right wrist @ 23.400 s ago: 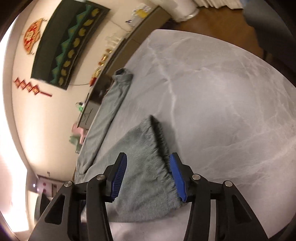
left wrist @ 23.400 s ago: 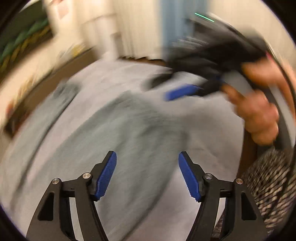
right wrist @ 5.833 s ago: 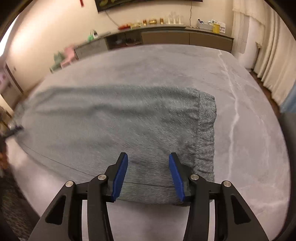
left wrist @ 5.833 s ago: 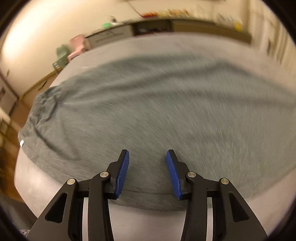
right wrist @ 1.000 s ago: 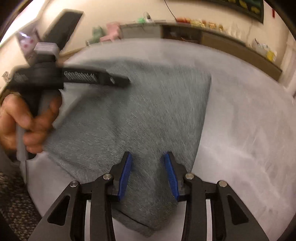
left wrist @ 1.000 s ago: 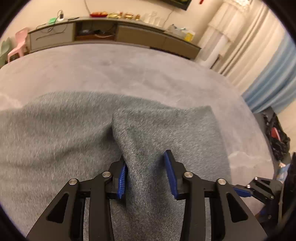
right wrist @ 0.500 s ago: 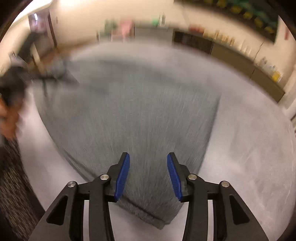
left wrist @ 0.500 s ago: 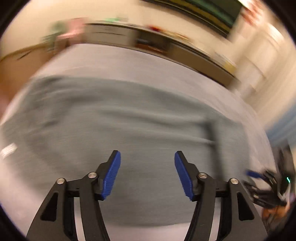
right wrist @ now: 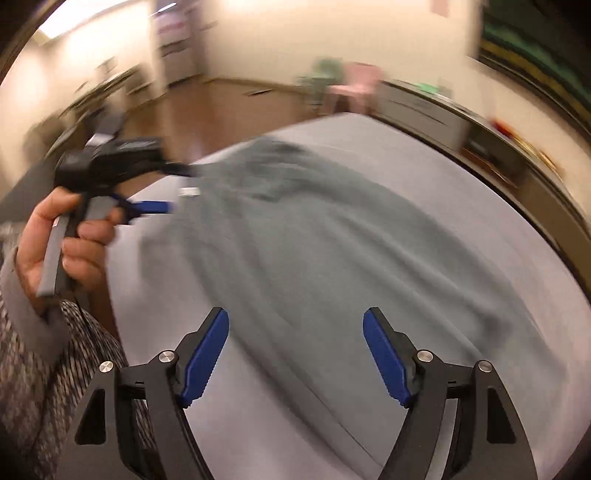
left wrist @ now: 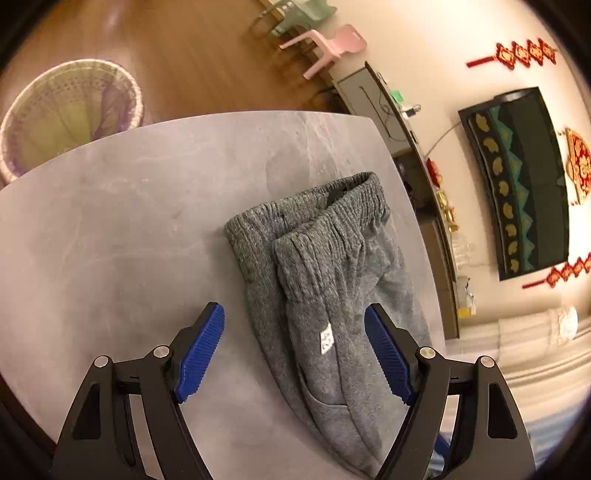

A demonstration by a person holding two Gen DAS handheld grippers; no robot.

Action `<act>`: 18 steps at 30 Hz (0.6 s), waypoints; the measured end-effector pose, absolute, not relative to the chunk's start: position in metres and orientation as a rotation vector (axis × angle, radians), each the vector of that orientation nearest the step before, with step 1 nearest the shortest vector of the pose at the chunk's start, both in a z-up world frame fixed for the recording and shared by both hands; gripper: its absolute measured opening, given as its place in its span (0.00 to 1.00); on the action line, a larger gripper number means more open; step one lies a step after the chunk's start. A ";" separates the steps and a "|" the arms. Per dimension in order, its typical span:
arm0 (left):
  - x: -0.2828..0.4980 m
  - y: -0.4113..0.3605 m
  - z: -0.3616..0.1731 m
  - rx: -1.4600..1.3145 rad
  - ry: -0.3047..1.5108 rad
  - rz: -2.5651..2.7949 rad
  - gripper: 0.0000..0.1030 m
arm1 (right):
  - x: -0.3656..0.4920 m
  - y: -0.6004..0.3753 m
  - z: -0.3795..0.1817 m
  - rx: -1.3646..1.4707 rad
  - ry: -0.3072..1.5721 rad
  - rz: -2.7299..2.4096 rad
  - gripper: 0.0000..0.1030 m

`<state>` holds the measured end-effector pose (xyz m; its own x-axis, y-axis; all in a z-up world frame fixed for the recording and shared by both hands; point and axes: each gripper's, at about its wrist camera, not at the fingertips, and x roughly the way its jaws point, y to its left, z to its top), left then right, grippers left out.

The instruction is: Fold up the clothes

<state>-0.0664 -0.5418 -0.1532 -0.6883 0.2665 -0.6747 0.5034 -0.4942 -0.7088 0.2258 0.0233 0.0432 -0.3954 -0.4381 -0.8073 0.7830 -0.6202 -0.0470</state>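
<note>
Grey sweatpants [left wrist: 343, 295] soft, floppy; probably pinch at elastic waistband [left wrist: 334, 216]. Left gripper [left wrist: 293, 354], right gripper [right wrist: 295, 356] both wide apart, empty.

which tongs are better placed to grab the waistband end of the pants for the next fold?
Probably left. The left tongs are open, hovering over the grey pants just short of the waistband. The right tongs are also open but sit over the leg portion, far from it.

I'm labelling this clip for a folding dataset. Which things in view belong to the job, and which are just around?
In the job: grey sweatpants, left gripper, right gripper, grey table.

Just around: woven basket, pink chair, green chair, sideboard, wall hanging.
</note>
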 end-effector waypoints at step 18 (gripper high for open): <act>-0.108 -0.540 -0.144 1.068 1.276 -2.600 0.19 | 0.128 -0.012 0.032 1.191 0.230 -1.834 0.56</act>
